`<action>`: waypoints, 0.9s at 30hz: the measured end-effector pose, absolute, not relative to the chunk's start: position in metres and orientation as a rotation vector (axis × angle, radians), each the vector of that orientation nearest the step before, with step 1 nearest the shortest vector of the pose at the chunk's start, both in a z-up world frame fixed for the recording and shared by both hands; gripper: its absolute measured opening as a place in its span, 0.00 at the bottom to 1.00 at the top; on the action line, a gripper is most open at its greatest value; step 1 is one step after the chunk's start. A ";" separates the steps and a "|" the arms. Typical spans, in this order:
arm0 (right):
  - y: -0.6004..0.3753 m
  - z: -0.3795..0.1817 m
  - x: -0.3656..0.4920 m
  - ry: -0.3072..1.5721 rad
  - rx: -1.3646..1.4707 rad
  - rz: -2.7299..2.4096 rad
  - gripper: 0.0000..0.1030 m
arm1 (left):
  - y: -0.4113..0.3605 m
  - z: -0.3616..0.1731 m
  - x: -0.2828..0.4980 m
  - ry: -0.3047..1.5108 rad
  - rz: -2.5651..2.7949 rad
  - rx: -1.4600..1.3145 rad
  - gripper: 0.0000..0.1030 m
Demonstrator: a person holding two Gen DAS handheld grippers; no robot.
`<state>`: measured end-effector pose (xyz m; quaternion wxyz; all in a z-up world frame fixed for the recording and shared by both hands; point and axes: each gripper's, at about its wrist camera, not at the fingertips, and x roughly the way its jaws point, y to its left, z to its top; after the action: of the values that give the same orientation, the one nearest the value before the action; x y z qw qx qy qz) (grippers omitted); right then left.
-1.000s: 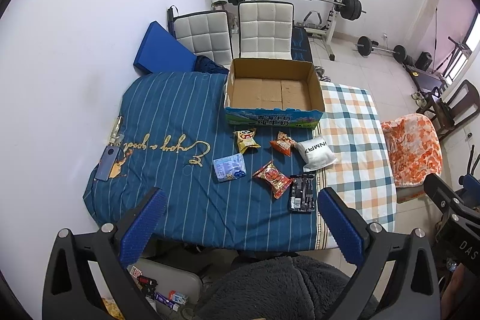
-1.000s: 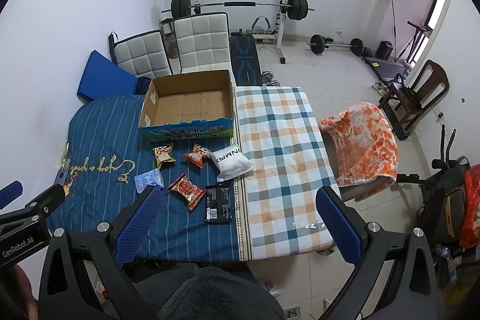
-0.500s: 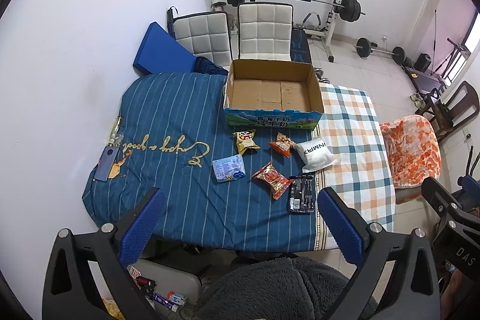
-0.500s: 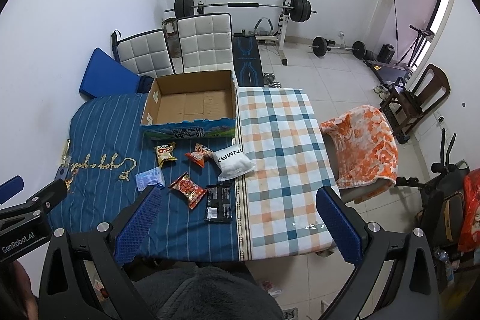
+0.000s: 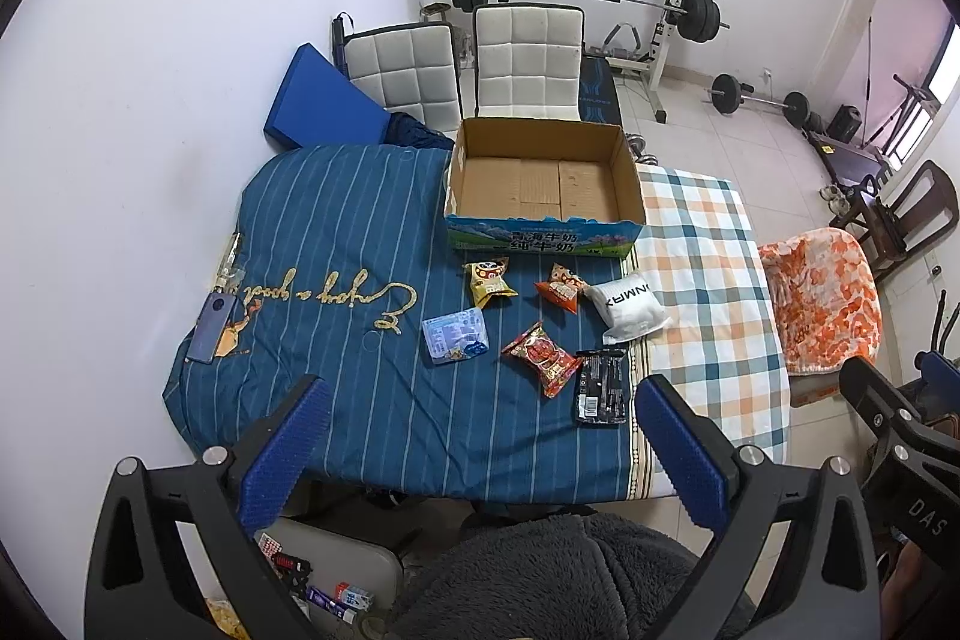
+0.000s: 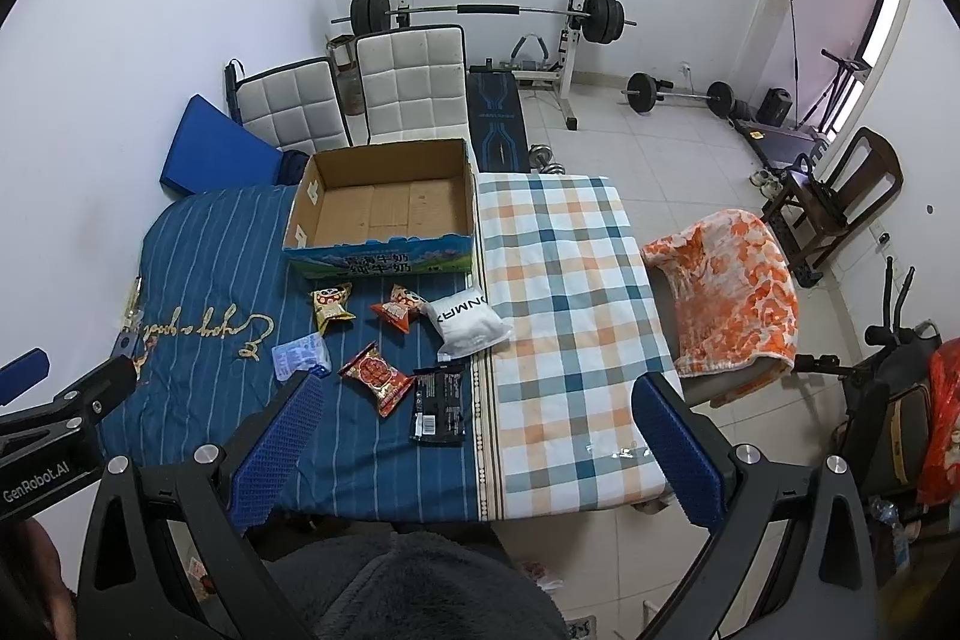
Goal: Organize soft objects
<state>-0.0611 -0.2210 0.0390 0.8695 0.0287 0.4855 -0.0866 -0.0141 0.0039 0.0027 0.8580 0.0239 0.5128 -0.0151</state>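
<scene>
Snack packets lie in a loose cluster on the blue striped cover of the bed, just in front of the empty cardboard box: a yellow packet, an orange packet, a white pouch, a red packet, a clear blue pack and a black packet. They look light, crinkly and slippery; a crimped end seam should give the surest hold. Left tongs and right tongs hang spread and empty, well short of the packets.
</scene>
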 end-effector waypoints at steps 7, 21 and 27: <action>-0.221 0.040 -0.061 1.014 0.061 -0.180 1.00 | 0.004 0.002 -0.013 1.076 -0.032 0.049 1.00; -0.223 0.040 -0.058 1.001 0.065 -0.174 1.00 | 0.003 0.003 -0.012 1.071 -0.034 0.048 1.00; -0.221 0.040 -0.057 1.005 0.065 -0.162 1.00 | 0.003 0.004 -0.011 1.074 -0.035 0.047 1.00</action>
<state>-0.0569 -0.2212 0.0396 0.8728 0.0311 0.4808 -0.0777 -0.0109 0.0031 0.0038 0.8589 0.0223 0.5114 -0.0167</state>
